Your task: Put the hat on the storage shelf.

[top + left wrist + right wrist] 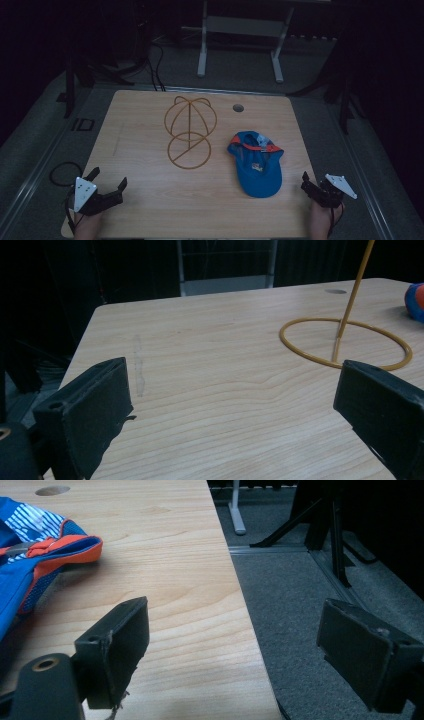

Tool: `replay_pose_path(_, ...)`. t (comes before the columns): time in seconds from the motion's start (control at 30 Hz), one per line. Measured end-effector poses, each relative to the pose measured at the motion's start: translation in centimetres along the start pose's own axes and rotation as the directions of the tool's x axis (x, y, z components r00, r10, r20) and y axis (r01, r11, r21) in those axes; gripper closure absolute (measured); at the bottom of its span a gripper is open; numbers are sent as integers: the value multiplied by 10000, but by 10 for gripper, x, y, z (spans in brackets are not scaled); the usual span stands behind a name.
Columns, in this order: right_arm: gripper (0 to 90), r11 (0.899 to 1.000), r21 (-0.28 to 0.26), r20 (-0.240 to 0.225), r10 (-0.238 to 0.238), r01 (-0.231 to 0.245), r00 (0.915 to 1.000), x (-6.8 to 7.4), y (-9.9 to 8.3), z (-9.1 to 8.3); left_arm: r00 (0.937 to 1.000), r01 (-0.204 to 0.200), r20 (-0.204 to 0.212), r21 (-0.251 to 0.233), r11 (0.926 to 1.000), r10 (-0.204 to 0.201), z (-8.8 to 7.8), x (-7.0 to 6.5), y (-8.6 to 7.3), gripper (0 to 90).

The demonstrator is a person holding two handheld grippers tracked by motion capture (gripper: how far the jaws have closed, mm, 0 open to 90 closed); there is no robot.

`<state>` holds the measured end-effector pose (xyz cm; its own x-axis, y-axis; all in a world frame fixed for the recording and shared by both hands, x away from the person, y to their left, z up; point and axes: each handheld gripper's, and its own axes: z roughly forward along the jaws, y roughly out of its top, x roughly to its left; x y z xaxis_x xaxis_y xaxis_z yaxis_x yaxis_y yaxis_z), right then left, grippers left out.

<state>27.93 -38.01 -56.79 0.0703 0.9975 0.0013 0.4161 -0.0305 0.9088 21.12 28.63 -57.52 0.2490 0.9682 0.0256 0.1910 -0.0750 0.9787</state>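
A gold wire hat stand stands at the middle of the wooden table, a domed frame above a round base ring. To its right a blue cap with orange trim lies with its inside facing up. At the near left corner my left gripper rests open and holds nothing. In the left gripper view its gripper points at bare wood, the stand's rod ahead to the right. Open too, my right gripper is at the near right edge. In the right gripper view its gripper straddles the table edge, with the cap to the left.
A round cable hole sits near the table's far edge. Grey carpet lies beyond the right edge. A white desk frame stands behind the table, dark stand legs at the right, and a cable loop on the floor at the left.
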Motion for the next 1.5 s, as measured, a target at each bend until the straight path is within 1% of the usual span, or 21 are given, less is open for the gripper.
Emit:
replay_pose_path(0.13,137,9999,103,-171,-52,54,9998,0,0,1,10000,29,2,-1,10000,-29,0,0,0,23)
replay_pose_path(0.27,141,9994,278,-621,-196,213,9979,1,0,1,9999,115,9,-18,9999,-115,1,0,0,23)
replay_pose_path(0.4,141,9989,369,-684,-276,302,9973,2,1,2,9999,117,34,1,9999,-117,1,0,0,23)
replay_pose_path(0.53,141,9974,721,-1260,141,-51,9919,-1,6,2,10000,55,34,55,10000,-55,1,0,1,23)
replay_pose_path(0.6,141,9973,729,-1421,148,-45,9897,-2,8,2,10000,42,63,44,10000,-43,1,0,1,23)
replay_pose_path(0.67,141,9971,755,-1603,-13,136,9871,-1,19,0,9999,43,138,75,10000,-44,2,-1,1,23)
replay_pose_path(0.7,141,9971,755,-1603,-13,136,9871,-1,19,0,9999,43,138,75,10000,-44,2,-1,1,23)
replay_pose_path(0.77,140,9972,738,-1903,65,77,9817,1,34,-1,9998,47,202,66,10000,-49,2,-2,1,23)
replay_pose_path(0.87,140,9968,790,-2061,73,92,9785,3,45,-1,9996,28,295,104,9999,-31,3,-3,2,23)
replay_pose_path(0.93,140,9974,647,-2265,-152,306,9739,9,63,-1,9994,-115,341,204,9997,108,4,-4,1,23)
replay_pose_path(0.97,140,9974,647,-2265,-152,306,9739,9,63,-1,9991,-190,389,253,9995,180,4,-4,1,23)
replay_pose_path(1.0,140,9968,628,-2514,-324,497,9673,15,75,-1,9987,-174,493,254,9995,161,4,-5,1,23)
replay_pose_path(1.03,140,9968,628,-2514,-324,497,9673,15,75,-1,9982,-133,593,223,9997,120,5,-6,1,23)
replay_pose_path(1.07,140,9958,562,-2837,-540,728,9574,21,87,-1,9977,-184,659,195,9996,171,5,-7,1,24)
replay_pose_path(1.1,140,9958,562,-2837,-540,728,9574,21,87,-1,9971,-171,743,119,9998,162,6,-8,1,24)
replay_pose_path(1.17,138,9933,391,-3234,-904,1088,9419,30,102,2,9958,-52,912,25,10000,49,6,-10,2,23)
replay_pose_path(1.2,138,9933,391,-3234,-904,1088,9419,30,102,2,9958,-52,912,25,10000,49,6,-10,2,23)
replay_pose_path(1.3,136,9900,614,-3542,-975,1271,9301,41,117,12,9916,234,1266,285,9993,-268,6,-9,3,24)
replay_pose_path(1.4,132,9866,731,-3635,-1099,1459,9251,47,122,17,9920,225,1237,328,9992,-264,7,-10,3,24)
replay_pose_path(1.47,132,9848,568,-3991,-1283,1641,9079,53,126,21,9917,185,1269,318,9993,-224,7,-10,3,24)
replay_pose_path(1.5,132,9796,665,-4355,-1426,1898,8888,60,130,25,9916,174,1276,315,9994,-213,7,-11,3,24)
